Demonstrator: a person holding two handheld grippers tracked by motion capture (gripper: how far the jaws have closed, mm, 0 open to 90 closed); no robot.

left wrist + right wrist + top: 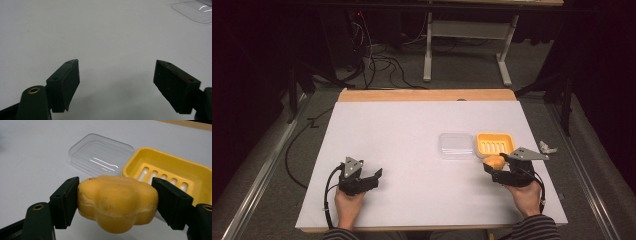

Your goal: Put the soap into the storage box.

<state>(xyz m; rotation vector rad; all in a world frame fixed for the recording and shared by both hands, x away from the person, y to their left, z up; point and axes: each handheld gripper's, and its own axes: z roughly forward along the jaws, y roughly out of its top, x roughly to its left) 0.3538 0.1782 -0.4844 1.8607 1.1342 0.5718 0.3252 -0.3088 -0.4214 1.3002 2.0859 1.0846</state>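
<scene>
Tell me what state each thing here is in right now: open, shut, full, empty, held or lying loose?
Yellow soap: held off the table, clamped between the right gripper's jaws.
Yellow soap dish: open, empty, on the table.
Clear lid: off the dish, lying beside it.
Right gripper: shut on the soap.
Left gripper: open, nothing between its jaws.

Clear plastic lid [193, 11]: cut off by the top and right edges in the left gripper view.
Yellow plastic soap dish [172, 173]: near wall hidden behind the lumpy yellow soap bar [117, 203]; right end cut off.
Small crumpled pale scrap [546, 147]: at the counter's [402, 145] right edge, too small to identify.
</scene>
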